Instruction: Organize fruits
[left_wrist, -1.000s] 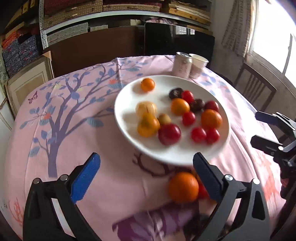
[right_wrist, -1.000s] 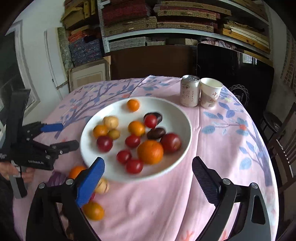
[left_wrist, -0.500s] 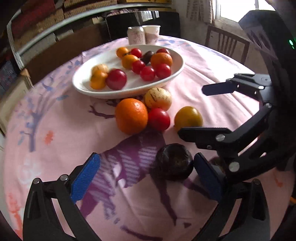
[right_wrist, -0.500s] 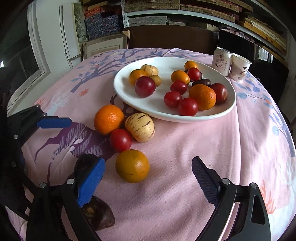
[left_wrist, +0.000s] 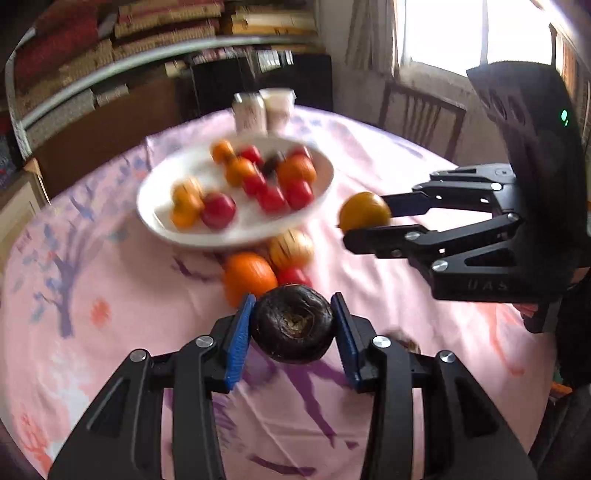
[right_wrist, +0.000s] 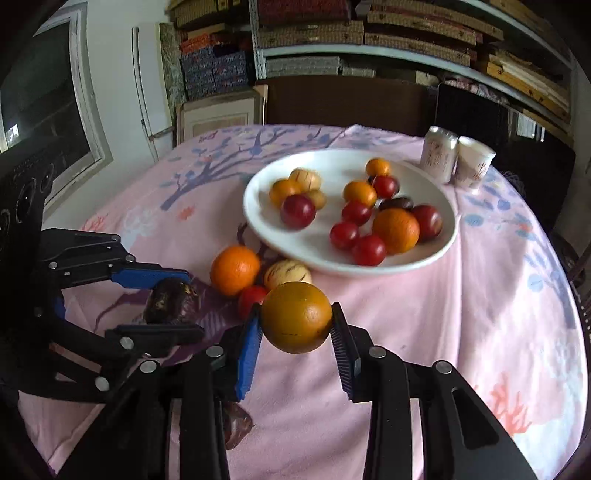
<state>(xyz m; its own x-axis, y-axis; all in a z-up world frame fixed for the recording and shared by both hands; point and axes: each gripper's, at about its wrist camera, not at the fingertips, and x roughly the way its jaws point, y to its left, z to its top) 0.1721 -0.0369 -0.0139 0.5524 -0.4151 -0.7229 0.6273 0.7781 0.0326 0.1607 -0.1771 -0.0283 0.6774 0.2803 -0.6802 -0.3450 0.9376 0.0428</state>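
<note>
Round table w/ pink tree-print cloth (right_wrist: 461, 332). Ahead of both grippers sits a white plate (right_wrist: 436, 254) already holding approx. a dozen small fruits, red and orange.

Just in front of the right gripper (right_wrist: 295, 328), loose on the cloth beside the plate's near rim: an orange (right_wrist: 235, 270), a pale striped fruit (right_wrist: 287, 274), a small red fruit (right_wrist: 250, 298).

Right gripper is clamped on a yellow-orange fruit (right_wrist: 296, 316), pads at its widest part, lifted off the cloth. Looks firm, smooth-skinned, prob. a bit slippery; grip across the middle suits it.

Left gripper (left_wrist: 294, 334), to the right tool's left, is closed on a dark wrinkled fruit (left_wrist: 293, 324), stem end toward the camera. It may be soft or overripe, hard to tell given motion blur, so squeeze lightly and set down rather than drop.
</note>
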